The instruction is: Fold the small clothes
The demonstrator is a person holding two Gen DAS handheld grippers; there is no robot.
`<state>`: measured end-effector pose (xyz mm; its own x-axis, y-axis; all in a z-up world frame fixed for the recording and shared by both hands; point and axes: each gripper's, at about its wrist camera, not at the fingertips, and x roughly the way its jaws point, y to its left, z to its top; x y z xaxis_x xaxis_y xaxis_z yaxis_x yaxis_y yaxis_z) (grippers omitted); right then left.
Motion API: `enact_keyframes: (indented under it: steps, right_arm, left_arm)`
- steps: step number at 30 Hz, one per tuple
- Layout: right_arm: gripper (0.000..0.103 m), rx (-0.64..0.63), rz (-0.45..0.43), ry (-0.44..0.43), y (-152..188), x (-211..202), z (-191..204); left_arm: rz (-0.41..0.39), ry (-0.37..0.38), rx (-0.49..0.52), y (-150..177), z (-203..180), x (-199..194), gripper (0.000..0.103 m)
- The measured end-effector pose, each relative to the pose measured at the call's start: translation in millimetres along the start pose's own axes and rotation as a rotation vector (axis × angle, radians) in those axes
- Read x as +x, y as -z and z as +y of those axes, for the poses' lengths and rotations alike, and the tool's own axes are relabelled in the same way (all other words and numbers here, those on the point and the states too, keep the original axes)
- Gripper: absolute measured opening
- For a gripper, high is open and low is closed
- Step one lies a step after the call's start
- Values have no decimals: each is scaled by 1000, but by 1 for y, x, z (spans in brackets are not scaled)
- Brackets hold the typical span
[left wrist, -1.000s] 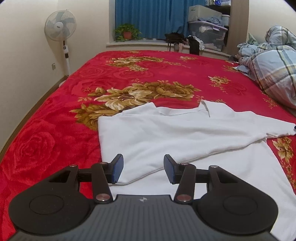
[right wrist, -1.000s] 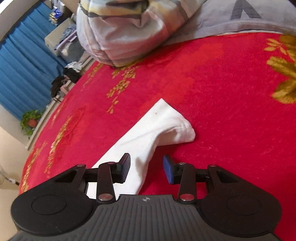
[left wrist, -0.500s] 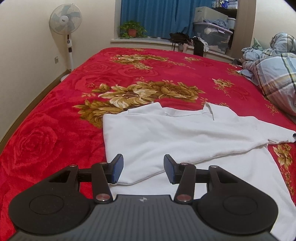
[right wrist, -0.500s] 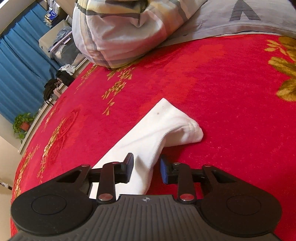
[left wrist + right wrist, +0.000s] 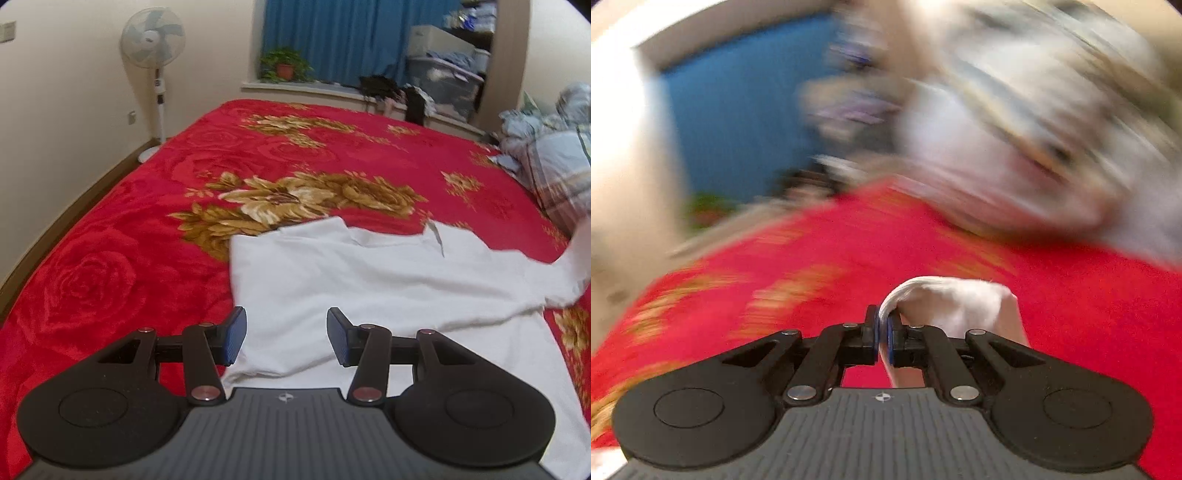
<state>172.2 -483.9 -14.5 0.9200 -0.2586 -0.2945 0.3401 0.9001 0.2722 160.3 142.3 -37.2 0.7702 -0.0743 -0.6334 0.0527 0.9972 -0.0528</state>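
Tongs on the right [image 5: 882,334] are seen clenched on a bunched fold of a white sleeve [image 5: 955,304]; the cloth is pinched between the blue pads [image 5: 891,341], and the rest of the sleeve is draped to the right of the jaws, raised above the red floral bedspread [image 5: 1089,314]. Everything behind the sleeve in the right wrist view is heavily blurred; only a blue area and a pale striped mass can be made out.

The left tongs [image 5: 286,334] are held released, with the blue pads [image 5: 234,334] set well apart and nothing between them. They are positioned just above the near left edge of the white shirt [image 5: 351,280], which is spread on the bedspread [image 5: 110,258] with its left side folded over the body. The collar [image 5: 430,234] is directed away from the camera. At the right edge of the left wrist view, the sleeve [image 5: 572,266] is seen lifted off the bed and blurred.

Beyond the shirt, gold flower patterns are printed on the bedspread. A plaid quilt [image 5: 554,166] is heaped at the far right. A standing fan [image 5: 153,40] is placed by the left wall, and a potted plant [image 5: 284,66] is set on the sill before a blue curtain [image 5: 332,37].
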Motion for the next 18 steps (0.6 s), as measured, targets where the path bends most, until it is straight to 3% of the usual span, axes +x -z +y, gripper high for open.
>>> enact_keyframes:
  steps: [3,5,7,8,9,10,13,16,18]
  right_arm:
    - [4,-111,-65,-299,5,-51,117]
    - [4,-137,-50,-501,26,-81,187]
    - [12,-119,70,-689,64,-98,250]
    - [35,-110,180,-758,85,-98,274]
    - [43,-115,314,-796,110,-96,295]
    - [42,-137,431,-801,134,-95,309]
    - [42,-170,631,-747,170,-96,312]
    - [42,-195,658,-686,160,-103,287]
    - [42,-210,654,-613,143,-103,266]
  left_arm:
    - [3,-9,-73,-5,15,-1,53]
    - [11,-5,-126,-7,26,-2,53]
    - [24,5,-167,-9,35,-1,53]
    - [31,12,-186,-9,40,-1,53]
    - [37,15,-199,-10,44,0,53]
    - [44,15,-214,-11,49,1,53]
    - [68,28,-259,-10,62,5,52]
    - [108,82,-270,-7,66,15,44]
    - [143,126,-260,-5,63,28,29]
